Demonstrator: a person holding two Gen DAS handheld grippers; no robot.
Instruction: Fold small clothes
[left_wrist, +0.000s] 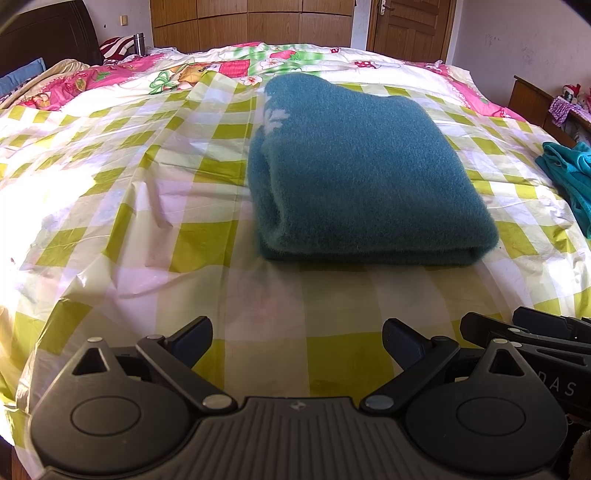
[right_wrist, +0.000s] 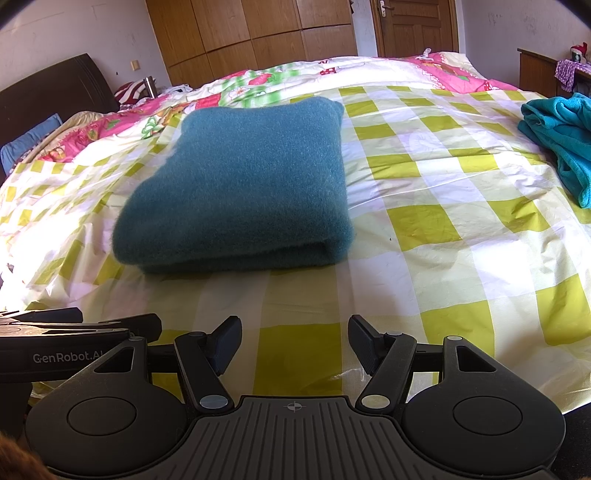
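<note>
My left gripper (left_wrist: 297, 341) is hanging spread wide, gripping nothing; my right gripper (right_wrist: 294, 341) is likewise gaping and empty. One fuzzy teal sweater (left_wrist: 364, 173), folded into a thick rounded rectangle, is lying at twelve o'clock ahead of me on the glossy, crinkled green-and-white checked sheet (left_wrist: 177, 206). A second garment, a brighter turquoise fleece heap (right_wrist: 563, 142), is slumping at two o'clock, well apart. Beyond, a pink floral quilt (right_wrist: 258, 83) is covering the bed, with wooden wardrobes (right_wrist: 258, 29) behind.
</note>
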